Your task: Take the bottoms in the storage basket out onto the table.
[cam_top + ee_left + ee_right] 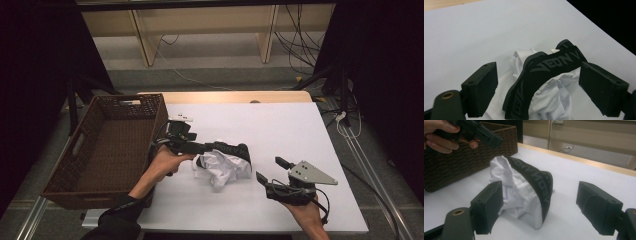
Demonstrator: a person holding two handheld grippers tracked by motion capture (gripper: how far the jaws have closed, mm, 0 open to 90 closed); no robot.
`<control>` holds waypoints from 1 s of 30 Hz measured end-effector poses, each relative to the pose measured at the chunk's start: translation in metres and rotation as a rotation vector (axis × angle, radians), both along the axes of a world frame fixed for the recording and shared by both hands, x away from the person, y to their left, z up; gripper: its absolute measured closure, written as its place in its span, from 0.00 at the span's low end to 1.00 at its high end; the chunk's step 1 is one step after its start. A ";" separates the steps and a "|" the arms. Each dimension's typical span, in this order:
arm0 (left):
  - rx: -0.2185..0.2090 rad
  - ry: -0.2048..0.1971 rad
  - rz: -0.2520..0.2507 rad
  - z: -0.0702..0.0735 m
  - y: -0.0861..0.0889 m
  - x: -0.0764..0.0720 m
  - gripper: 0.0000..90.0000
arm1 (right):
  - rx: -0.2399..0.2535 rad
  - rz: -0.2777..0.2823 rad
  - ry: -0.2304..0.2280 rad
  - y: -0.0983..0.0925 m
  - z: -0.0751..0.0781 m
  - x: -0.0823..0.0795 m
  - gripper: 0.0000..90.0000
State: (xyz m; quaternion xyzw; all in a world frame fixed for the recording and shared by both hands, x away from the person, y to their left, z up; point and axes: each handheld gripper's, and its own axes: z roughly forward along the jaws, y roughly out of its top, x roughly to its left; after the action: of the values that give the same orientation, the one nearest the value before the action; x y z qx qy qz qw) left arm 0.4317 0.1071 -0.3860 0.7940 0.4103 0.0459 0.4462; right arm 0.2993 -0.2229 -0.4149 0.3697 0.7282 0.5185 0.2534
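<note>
Pick-up stage: crumpled white cloth garment with black lettered waistband [222, 165] lies mid-table beside brown wicker basket [107, 145]. Left gripper [537, 85] straddles waistband, jaws spread, not pinching. Right gripper [270, 170] waits nearby, jaws apart, empty. Next: close on band, lift toward basket

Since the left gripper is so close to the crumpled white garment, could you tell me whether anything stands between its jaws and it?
Nothing visible does. The left gripper is open, and the white garment with its black waistband already lies between the jaws.
</note>
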 end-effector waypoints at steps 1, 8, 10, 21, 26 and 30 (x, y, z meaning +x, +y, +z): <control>-0.004 -0.002 0.000 0.001 0.000 -0.001 0.17 | 0.000 0.000 0.001 0.000 0.000 0.000 0.25; -0.044 -0.029 -0.003 0.006 0.003 -0.005 0.17 | 0.000 0.000 0.000 0.000 0.000 0.000 0.25; -0.048 -0.038 -0.005 0.007 0.003 -0.006 0.17 | -0.001 0.000 0.001 0.000 0.000 0.000 0.25; -0.079 -0.063 0.000 0.004 0.002 -0.012 0.17 | -0.002 0.001 -0.001 0.000 0.000 0.000 0.25; -0.091 -0.064 0.002 0.004 0.003 -0.016 0.17 | -0.002 0.001 -0.001 0.000 0.000 0.000 0.25; -0.114 -0.067 0.017 0.005 0.006 -0.018 0.17 | -0.003 0.002 -0.001 0.000 0.000 0.000 0.25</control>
State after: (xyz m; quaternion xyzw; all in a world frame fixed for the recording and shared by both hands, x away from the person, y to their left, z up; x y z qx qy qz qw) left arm 0.4142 0.1132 -0.3811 0.7617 0.4040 0.0527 0.5038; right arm 0.2990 -0.2227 -0.4148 0.3685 0.7291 0.5178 0.2538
